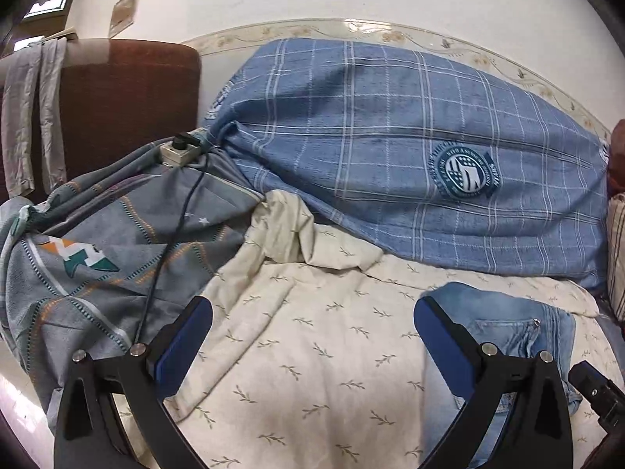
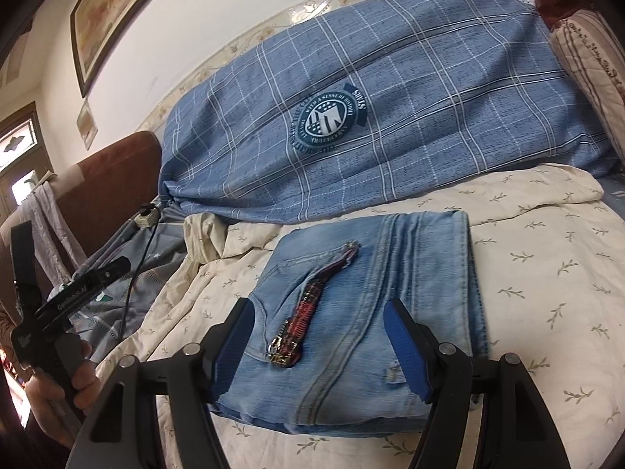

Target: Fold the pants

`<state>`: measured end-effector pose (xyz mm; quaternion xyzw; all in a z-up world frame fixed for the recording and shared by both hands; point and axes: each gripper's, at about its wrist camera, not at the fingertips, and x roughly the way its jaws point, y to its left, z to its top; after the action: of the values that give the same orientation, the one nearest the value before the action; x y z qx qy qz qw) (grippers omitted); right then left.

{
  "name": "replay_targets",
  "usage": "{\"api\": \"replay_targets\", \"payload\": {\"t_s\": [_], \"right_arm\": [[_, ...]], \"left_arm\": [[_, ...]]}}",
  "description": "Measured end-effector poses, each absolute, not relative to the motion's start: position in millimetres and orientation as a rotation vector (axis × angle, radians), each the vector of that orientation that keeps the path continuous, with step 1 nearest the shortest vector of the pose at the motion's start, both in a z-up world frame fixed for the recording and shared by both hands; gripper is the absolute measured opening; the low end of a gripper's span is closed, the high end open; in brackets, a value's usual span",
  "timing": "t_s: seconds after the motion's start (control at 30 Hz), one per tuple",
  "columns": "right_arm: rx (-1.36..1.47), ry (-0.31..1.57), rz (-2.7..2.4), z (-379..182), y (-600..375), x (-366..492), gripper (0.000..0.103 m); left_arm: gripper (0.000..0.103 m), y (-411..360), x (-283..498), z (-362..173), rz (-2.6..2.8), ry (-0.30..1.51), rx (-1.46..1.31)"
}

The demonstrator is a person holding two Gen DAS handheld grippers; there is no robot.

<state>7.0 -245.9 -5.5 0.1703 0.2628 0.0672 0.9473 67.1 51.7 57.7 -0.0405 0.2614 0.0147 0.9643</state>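
Observation:
The light blue jeans lie folded into a compact rectangle on the cream leaf-print sheet, a red patterned pocket trim on top. My right gripper is open just above the near end of the jeans, one finger on each side. In the left wrist view the jeans lie at the lower right, partly behind the right finger. My left gripper is open and empty above the sheet, left of the jeans. The left gripper also shows in the right wrist view, held in a hand.
A big blue plaid pillow lies along the wall behind the jeans. A grey patterned blanket with a power strip and black cable lies at the left. A brown headboard stands at the far left.

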Motion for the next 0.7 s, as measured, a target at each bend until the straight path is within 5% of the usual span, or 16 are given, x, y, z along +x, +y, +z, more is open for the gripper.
{"api": "replay_targets", "payload": {"t_s": [0.7], "right_arm": [[0.332, 0.551, 0.151, -9.4, -234.4, 13.7, 0.072]], "left_arm": [[0.103, 85.5, 69.6, 58.7, 0.108, 0.517, -0.123]]}}
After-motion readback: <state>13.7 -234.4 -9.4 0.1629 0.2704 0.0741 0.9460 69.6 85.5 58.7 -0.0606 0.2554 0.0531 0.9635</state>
